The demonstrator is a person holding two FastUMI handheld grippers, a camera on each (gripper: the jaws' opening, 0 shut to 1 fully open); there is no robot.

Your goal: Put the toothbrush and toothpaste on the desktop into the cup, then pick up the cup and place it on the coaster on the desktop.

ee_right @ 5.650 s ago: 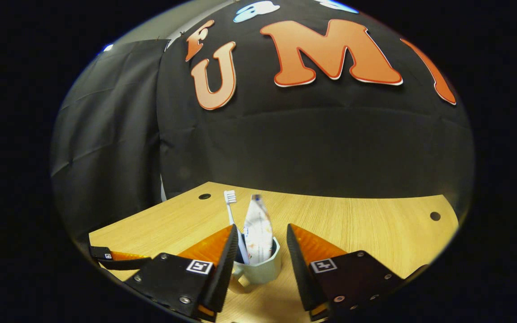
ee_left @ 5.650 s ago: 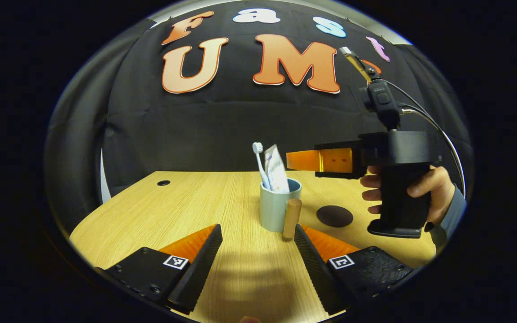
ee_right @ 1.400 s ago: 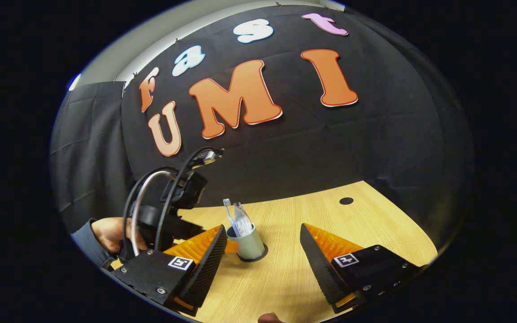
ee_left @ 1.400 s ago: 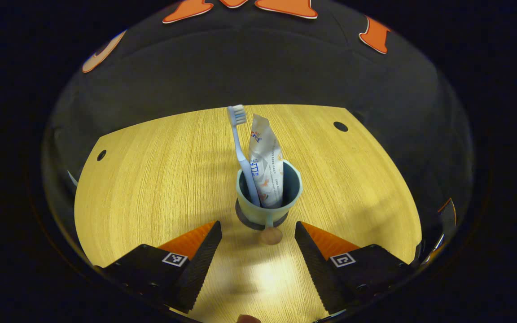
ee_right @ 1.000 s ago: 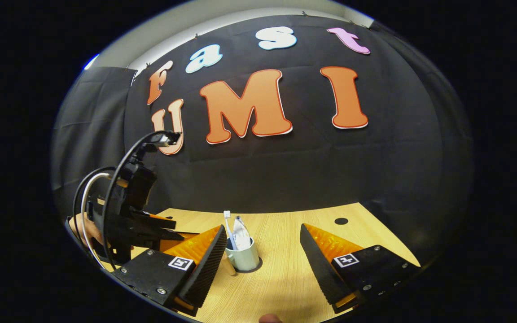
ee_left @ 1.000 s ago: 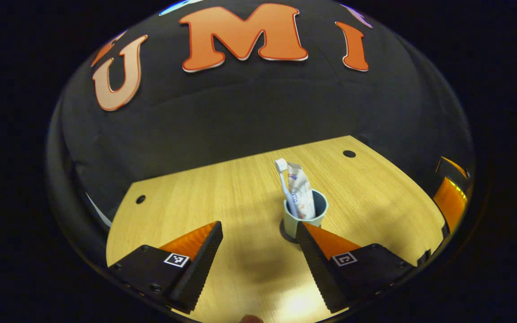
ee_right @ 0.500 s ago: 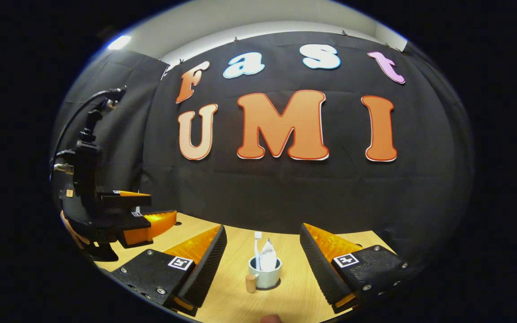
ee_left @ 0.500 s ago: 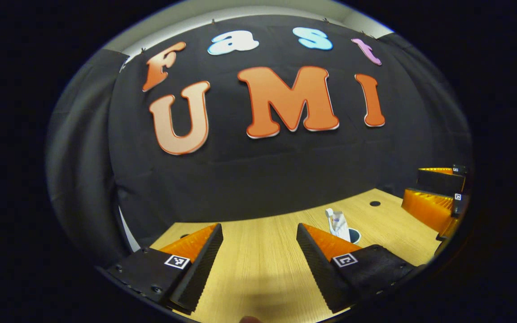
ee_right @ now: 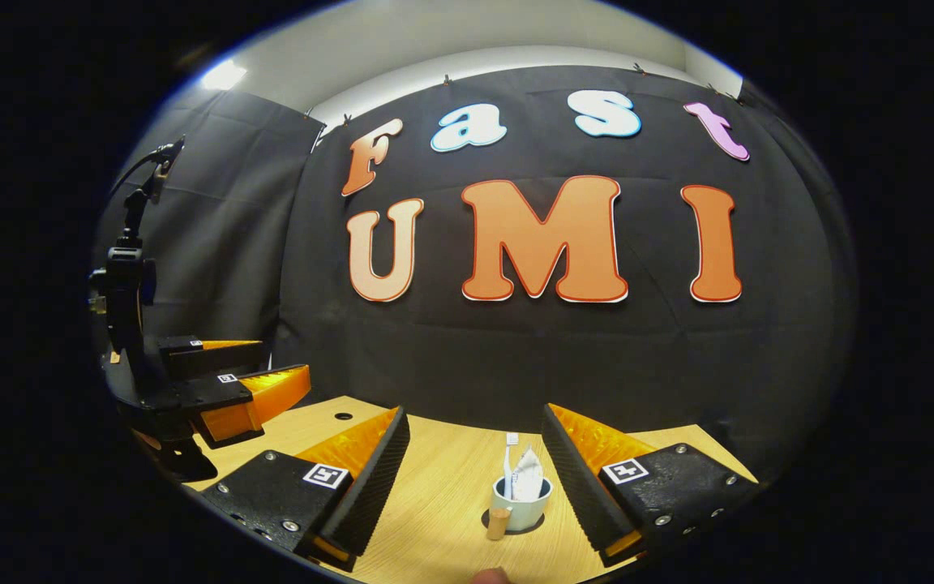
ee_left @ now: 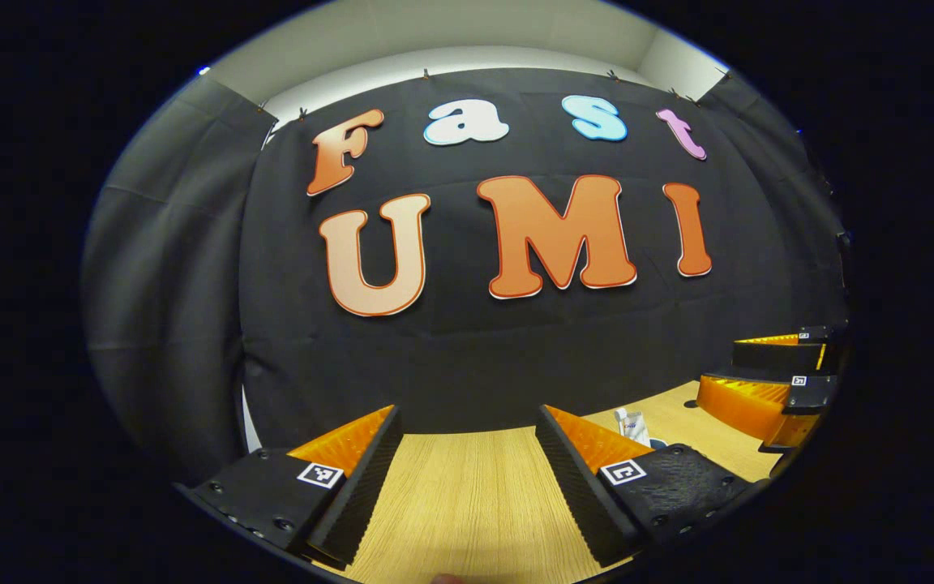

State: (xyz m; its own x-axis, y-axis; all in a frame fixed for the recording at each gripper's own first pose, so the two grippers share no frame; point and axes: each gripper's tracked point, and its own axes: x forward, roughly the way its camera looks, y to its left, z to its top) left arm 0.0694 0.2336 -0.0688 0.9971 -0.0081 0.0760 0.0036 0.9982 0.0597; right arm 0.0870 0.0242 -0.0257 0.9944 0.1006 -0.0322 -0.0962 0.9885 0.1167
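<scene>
The cup [ee_right: 521, 504] is being carried by a dark round coaster [ee_right: 513, 524] on the wooden desk [ee_right: 443, 487], its wooden handle [ee_right: 498, 523] turned toward the camera in the right gripper view. A toothbrush [ee_right: 508, 468] and a toothpaste tube [ee_right: 529, 476] are being held upright inside the cup, side by side. Print on the tube is too small to be read. In the left gripper view the tube [ee_left: 633, 427] is being partly hidden behind that gripper's own finger.

The right gripper [ee_right: 475, 470] is being held above the desk short of the cup, its fingers [ee_right: 370, 478] spread apart and nothing being grasped. The left gripper [ee_left: 467, 466] is being held over bare desk [ee_left: 467, 503], fingers [ee_left: 353, 478] likewise released. Square black-and-white markers [ee_right: 325, 475] are being shown on the fingers. Each gripper is also being seen at the edge of the other's view, well apart from the cup.
</scene>
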